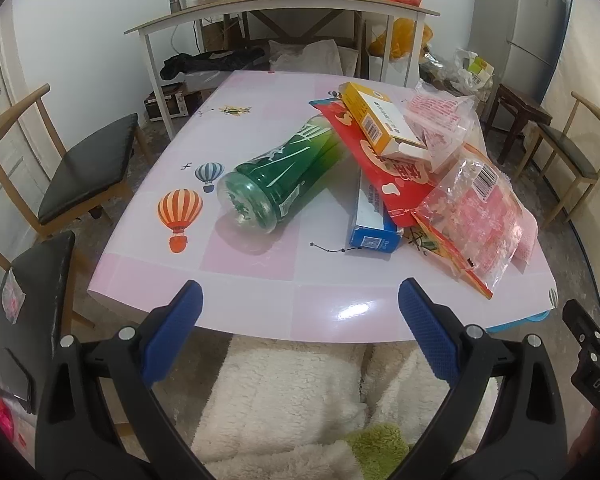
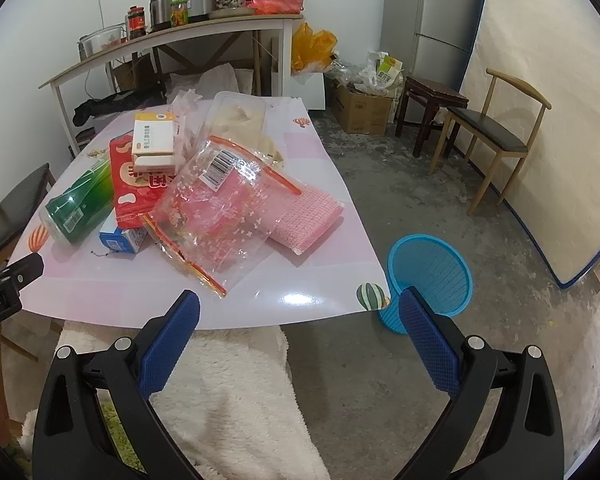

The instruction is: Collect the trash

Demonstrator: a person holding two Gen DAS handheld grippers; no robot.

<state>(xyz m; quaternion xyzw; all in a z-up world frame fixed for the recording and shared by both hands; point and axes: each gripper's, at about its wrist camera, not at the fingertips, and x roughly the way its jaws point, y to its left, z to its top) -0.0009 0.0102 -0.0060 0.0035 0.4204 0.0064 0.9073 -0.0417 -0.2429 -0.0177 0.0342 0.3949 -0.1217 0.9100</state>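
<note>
Basket (image 2: 432,276) — empty, beside table (image 2: 320,304)

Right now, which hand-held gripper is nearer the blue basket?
Right. The right hand-held gripper sits beside the blue basket; the left hand-held gripper faces the table's other end.

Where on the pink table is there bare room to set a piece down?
Bare: the near edge strip of the pink table, and the far left beyond the green plastic bottle. Crowded: the right half, under the red packet, yellow box and clear pink-printed bag.
</note>
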